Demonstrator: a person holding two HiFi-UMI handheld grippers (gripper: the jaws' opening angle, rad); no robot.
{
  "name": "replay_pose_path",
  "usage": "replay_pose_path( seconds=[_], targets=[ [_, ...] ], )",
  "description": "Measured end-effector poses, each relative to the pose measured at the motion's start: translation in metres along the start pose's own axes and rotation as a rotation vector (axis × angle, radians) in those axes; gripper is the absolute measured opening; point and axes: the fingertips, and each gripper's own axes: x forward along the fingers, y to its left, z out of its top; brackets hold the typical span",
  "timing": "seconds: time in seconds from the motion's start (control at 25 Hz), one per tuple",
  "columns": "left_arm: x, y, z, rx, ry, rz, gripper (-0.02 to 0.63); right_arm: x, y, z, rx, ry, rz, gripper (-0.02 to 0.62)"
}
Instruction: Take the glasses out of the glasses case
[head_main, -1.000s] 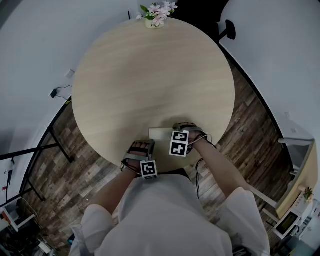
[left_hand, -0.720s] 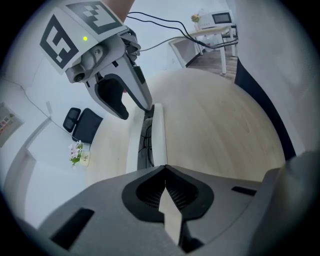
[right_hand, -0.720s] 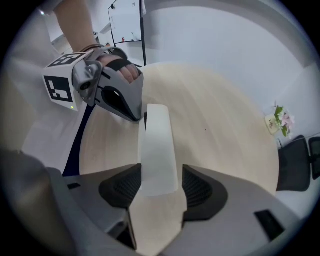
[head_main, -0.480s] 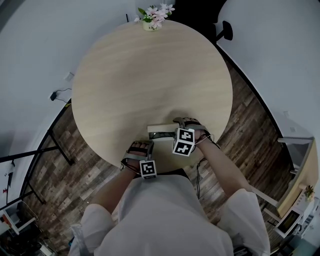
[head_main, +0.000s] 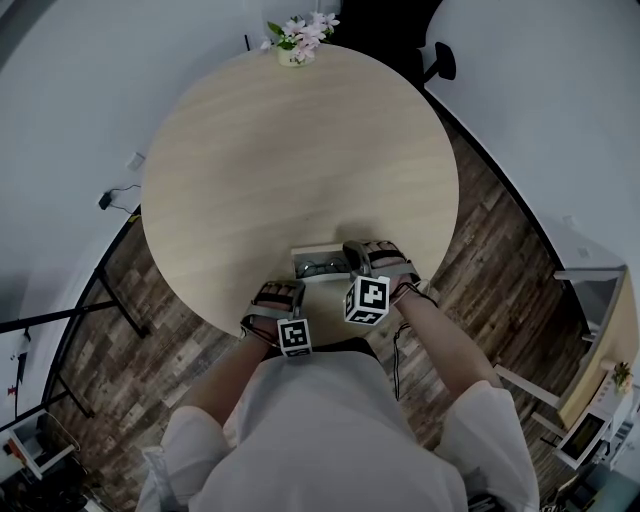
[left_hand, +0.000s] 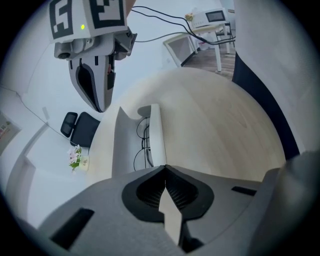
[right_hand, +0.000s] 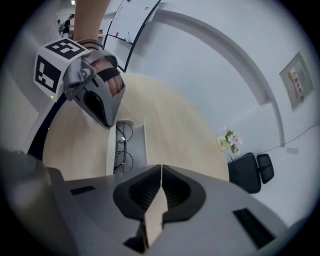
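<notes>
An open white glasses case (head_main: 318, 262) lies near the round table's front edge, with dark-framed glasses (head_main: 322, 267) inside. In the left gripper view the glasses (left_hand: 142, 142) lie in the case (left_hand: 125, 145) just beyond my shut left gripper (left_hand: 165, 167). The right gripper view shows the glasses (right_hand: 121, 147) in the case (right_hand: 137, 142) ahead of my right gripper (right_hand: 161, 167), shut with nothing between its pads. In the head view my left gripper (head_main: 283, 290) sits by the case's left end and my right gripper (head_main: 352, 252) hangs over its right end.
The light wooden round table (head_main: 300, 150) carries a small pot of flowers (head_main: 297, 40) at its far edge. A black office chair (head_main: 440, 62) stands beyond the table. The floor round it is dark wood planks.
The case has gone from closed to open, so the glasses now show. My right gripper has lifted and drawn back toward the person. The left gripper has stayed put.
</notes>
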Motion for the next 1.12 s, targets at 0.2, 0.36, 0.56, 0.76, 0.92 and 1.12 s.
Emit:
replay_pose_path(
  seconds=[0.2,0.36,0.56,0.76,0.92,1.12],
  targets=[
    [0.000,-0.002,-0.001,0.026,-0.002,0.002,0.005,-0.015,0.019,0.004,-0.078,0.013,-0.082,0.014],
    [-0.001,-0.001,0.000,0.040,-0.006,0.004,0.005,-0.023,0.039,0.005,-0.115,0.019,-0.133,0.014],
    [-0.001,-0.002,0.000,0.050,-0.014,0.007,0.005,-0.023,0.068,0.001,-0.129,0.051,-0.135,0.014],
    [-0.001,-0.002,0.001,0.066,-0.025,0.008,0.005,-0.026,0.073,-0.005,-0.089,0.080,-0.134,0.014],
    [-0.006,0.006,0.001,0.007,-0.046,0.010,0.005,-0.029,0.073,-0.005,-0.041,0.090,-0.137,0.014],
    [-0.023,0.030,-0.001,-0.190,-0.089,0.039,0.005,-0.044,0.052,0.001,0.128,0.087,-0.185,0.014]
  ],
)
